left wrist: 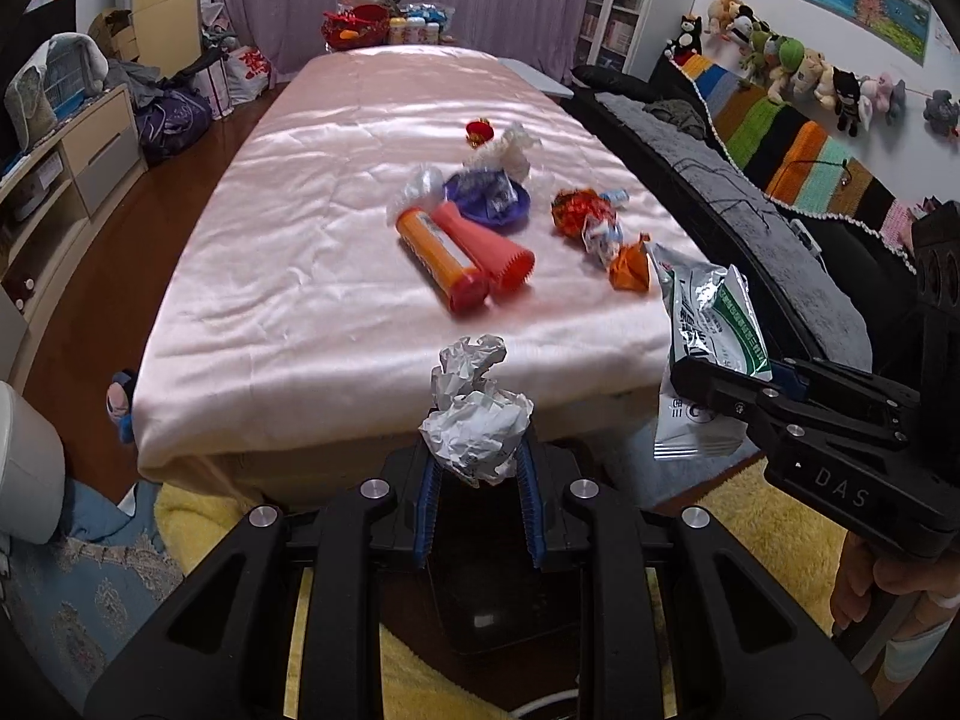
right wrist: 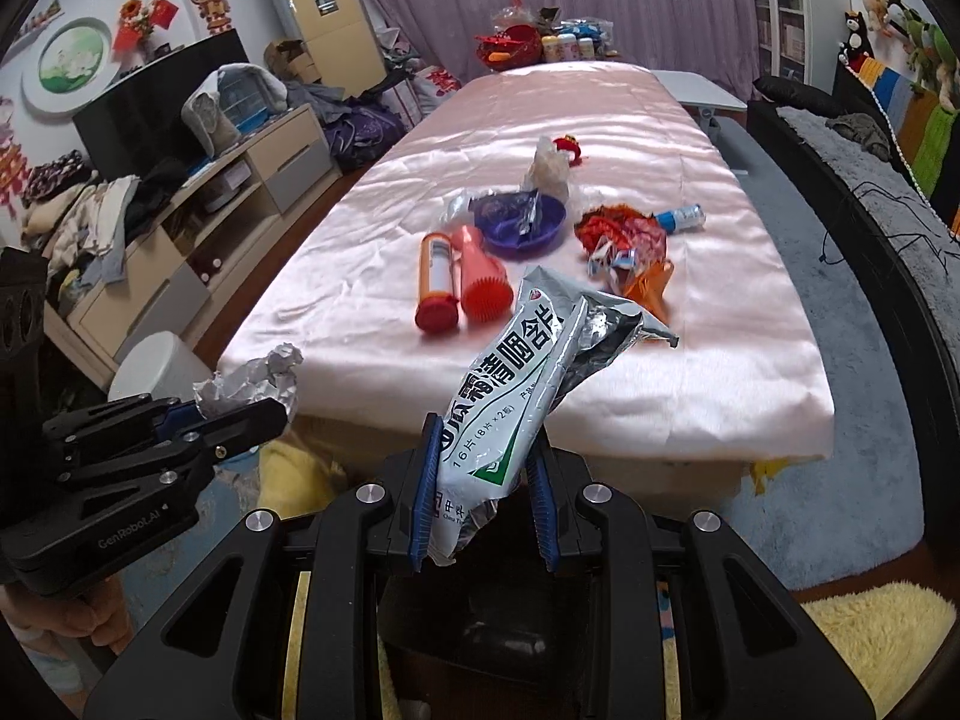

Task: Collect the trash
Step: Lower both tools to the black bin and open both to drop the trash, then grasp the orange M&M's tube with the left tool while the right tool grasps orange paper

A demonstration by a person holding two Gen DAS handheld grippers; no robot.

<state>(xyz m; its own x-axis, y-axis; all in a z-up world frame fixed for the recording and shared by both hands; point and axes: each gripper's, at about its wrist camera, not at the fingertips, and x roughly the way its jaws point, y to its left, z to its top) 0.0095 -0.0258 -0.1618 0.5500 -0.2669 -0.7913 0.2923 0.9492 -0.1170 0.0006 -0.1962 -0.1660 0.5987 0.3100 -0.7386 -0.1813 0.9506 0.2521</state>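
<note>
My left gripper (left wrist: 477, 459) is shut on a crumpled white paper ball (left wrist: 474, 414), held in front of the near edge of the pink-covered table (left wrist: 288, 252); it also shows in the right wrist view (right wrist: 252, 384). My right gripper (right wrist: 483, 480) is shut on a silver and green foil packet (right wrist: 528, 372), also seen in the left wrist view (left wrist: 708, 336). On the table lie red and orange wrappers (right wrist: 624, 234), an orange wrapper (left wrist: 630, 267) and a purple dish (right wrist: 525, 225) with wrappers in it.
An orange bottle (right wrist: 438, 276) and a red brush (right wrist: 483, 282) lie mid-table. A white bin (right wrist: 159, 366) stands on the floor left of the table. A dark sofa (left wrist: 750, 228) runs along the right. Yellow rug (right wrist: 876, 642) lies below.
</note>
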